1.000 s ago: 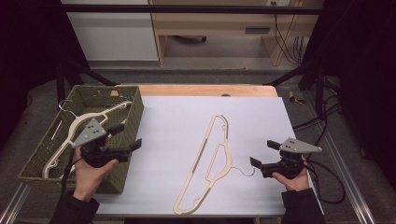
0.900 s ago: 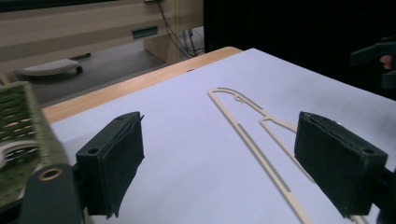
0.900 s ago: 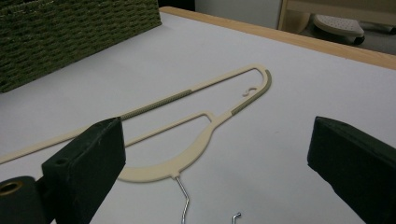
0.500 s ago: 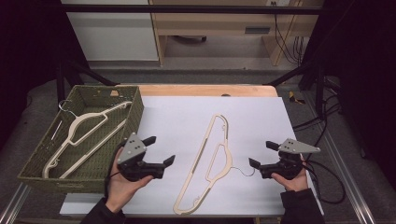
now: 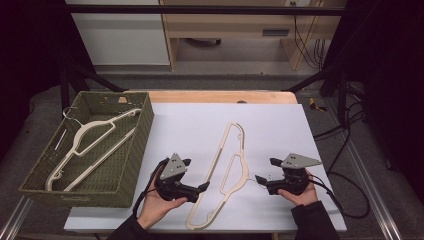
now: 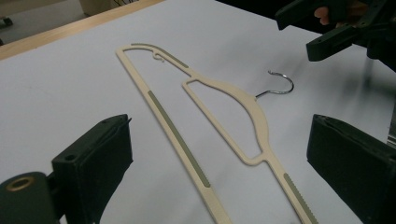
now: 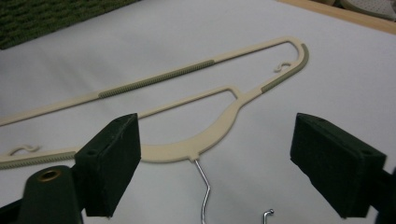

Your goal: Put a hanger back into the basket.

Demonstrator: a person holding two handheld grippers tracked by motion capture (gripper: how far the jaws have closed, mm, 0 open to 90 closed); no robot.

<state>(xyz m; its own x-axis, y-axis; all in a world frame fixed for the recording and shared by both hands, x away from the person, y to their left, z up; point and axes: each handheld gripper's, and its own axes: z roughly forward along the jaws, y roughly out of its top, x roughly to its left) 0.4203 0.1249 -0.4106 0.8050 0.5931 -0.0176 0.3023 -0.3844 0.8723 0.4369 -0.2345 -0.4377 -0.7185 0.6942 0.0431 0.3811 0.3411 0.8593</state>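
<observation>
On the white table [image 5: 190,125] lies a cream hanger [image 5: 225,172]. The left gripper [image 5: 192,177] at its nine o'clock and the right gripper [image 5: 265,172] at three both gape wide, holding nothing.

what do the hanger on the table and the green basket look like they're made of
The hanger looks like cream moulded plastic, matte, with greyish ribbed grip strips that may be rubber. Its hook is thin shiny wire, likely metal, judging by the bright glint. The basket looks woven, olive green, with a coarse plaited texture; whether natural fibre or synthetic is unclear.
</observation>
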